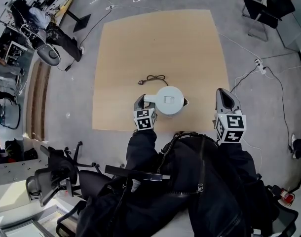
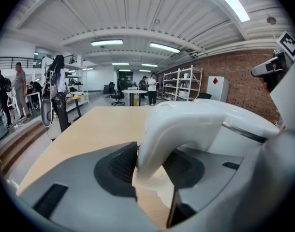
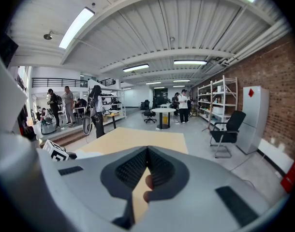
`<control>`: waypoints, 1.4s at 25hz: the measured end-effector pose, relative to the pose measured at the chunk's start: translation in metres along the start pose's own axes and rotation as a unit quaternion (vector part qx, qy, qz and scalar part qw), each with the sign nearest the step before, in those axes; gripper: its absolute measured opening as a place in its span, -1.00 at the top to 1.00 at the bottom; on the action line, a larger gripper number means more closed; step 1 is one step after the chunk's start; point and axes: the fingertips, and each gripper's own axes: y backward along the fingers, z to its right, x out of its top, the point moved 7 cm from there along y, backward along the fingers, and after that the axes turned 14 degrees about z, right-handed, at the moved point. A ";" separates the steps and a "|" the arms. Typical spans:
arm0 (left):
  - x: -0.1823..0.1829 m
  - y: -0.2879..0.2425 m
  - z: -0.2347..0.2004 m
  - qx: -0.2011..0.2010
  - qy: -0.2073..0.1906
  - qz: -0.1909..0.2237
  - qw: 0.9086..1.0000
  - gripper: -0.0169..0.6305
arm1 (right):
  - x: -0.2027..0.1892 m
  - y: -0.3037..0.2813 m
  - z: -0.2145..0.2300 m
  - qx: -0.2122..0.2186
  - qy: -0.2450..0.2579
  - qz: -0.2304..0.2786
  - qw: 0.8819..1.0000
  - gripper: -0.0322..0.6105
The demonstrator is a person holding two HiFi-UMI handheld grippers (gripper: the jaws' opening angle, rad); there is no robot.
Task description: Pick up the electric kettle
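A white electric kettle (image 1: 169, 100) stands on the tan table (image 1: 160, 38) near its front edge, with its handle (image 1: 149, 98) turned to the left. My left gripper (image 1: 143, 102) straddles that handle. In the left gripper view the curved white handle (image 2: 179, 122) runs between the two dark pads (image 2: 116, 166) of the left gripper (image 2: 152, 164); a firm squeeze does not show, and the kettle rests on the table. My right gripper (image 1: 223, 97) hovers right of the table over the floor. The right gripper (image 3: 147, 151) has its tips together and holds nothing.
A black power cord with a plug (image 1: 153, 79) lies on the table just behind the kettle. Office chairs (image 1: 56, 174) stand at the lower left, another chair (image 1: 264, 9) at the top right. Cables (image 1: 261, 68) trail over the grey floor to the right. People stand far off (image 3: 65, 103).
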 end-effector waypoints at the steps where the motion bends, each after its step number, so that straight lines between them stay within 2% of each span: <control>1: 0.001 -0.001 0.000 -0.001 0.003 -0.001 1.000 0.45 | 0.000 0.000 0.000 0.000 0.000 0.000 1.000 0.89; 9: 0.011 0.000 -0.002 0.003 0.041 0.014 0.999 0.45 | -0.001 0.005 0.005 -0.001 0.000 0.001 1.000 0.89; 15: 0.031 0.004 0.008 -0.007 0.042 0.033 0.999 0.45 | -0.003 0.008 0.006 0.005 -0.003 0.004 1.000 0.89; 29: 0.106 0.032 0.018 0.008 0.058 0.073 0.996 0.45 | -0.002 0.004 0.007 0.027 -0.020 0.019 0.999 0.89; 35: 0.138 0.048 0.024 0.015 0.050 0.093 0.994 0.45 | 0.003 -0.004 0.002 0.049 -0.023 0.027 0.998 0.89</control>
